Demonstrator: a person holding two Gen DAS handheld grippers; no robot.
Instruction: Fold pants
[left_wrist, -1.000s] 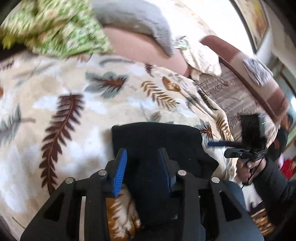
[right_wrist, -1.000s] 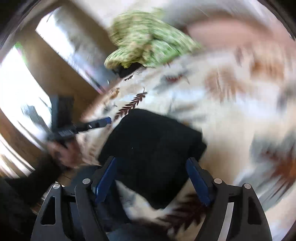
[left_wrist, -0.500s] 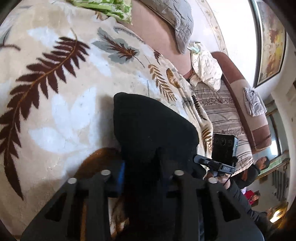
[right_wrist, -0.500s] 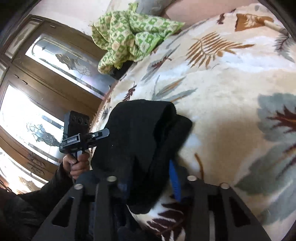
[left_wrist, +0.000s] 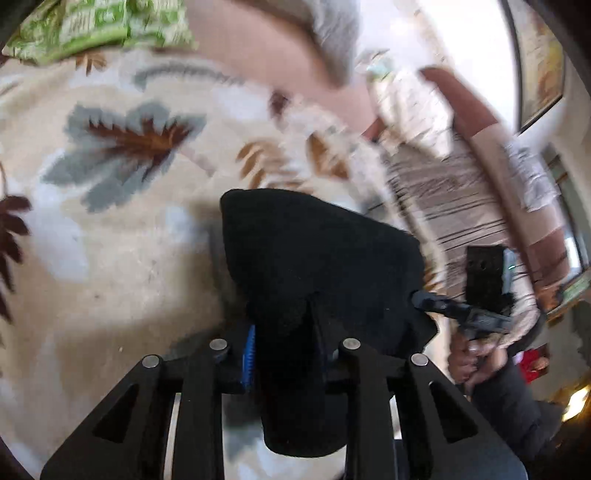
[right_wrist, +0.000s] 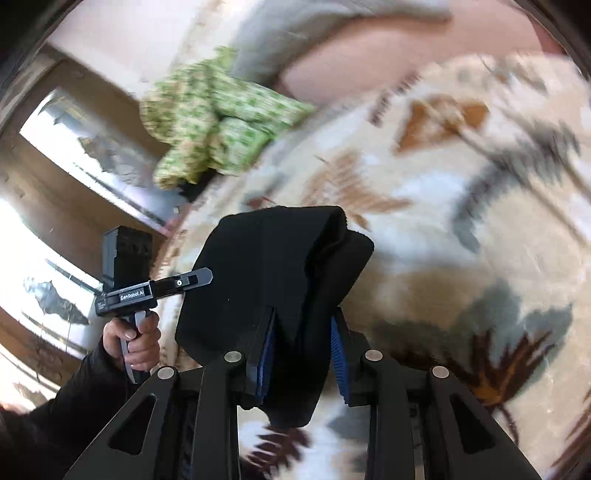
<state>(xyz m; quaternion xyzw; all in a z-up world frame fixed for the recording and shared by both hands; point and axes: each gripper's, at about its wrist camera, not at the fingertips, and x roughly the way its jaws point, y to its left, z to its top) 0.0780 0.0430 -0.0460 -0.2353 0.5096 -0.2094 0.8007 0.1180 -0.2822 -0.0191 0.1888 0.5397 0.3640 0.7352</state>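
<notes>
The left tongs (left_wrist: 286, 354) reach forward and slightly downward over a cream plush blanket printed with brown and grey leaves (left_wrist: 110, 258), their black arms spread low in the left wrist view. They are closed narrow on a thick bundle of folded black fabric pants (left_wrist: 314, 258), with one blue ribbed pad (left_wrist: 250, 358) showing against the cloth's left side. The pants rise from between the fingers and spread forward above the blanket as a dark rounded mass, with a lower flap hanging down between the arms.

The right tongs (right_wrist: 303, 354) point the same way, clamped narrow on the other end of the black pants (right_wrist: 273, 266); both blue pads (right_wrist: 338, 354) press the fabric from either side. Layered folded edges show at the upper right of the bundle. The cloth hangs between the two grips, lifted off the blanket (right_wrist: 461, 240).

In the right wrist view, the person's left hand (right_wrist: 135, 336) grips the handle of the other black tool. A crumpled green-and-white patterned cloth (right_wrist: 207, 122) lies at the blanket's far edge. The background is blurred.
</notes>
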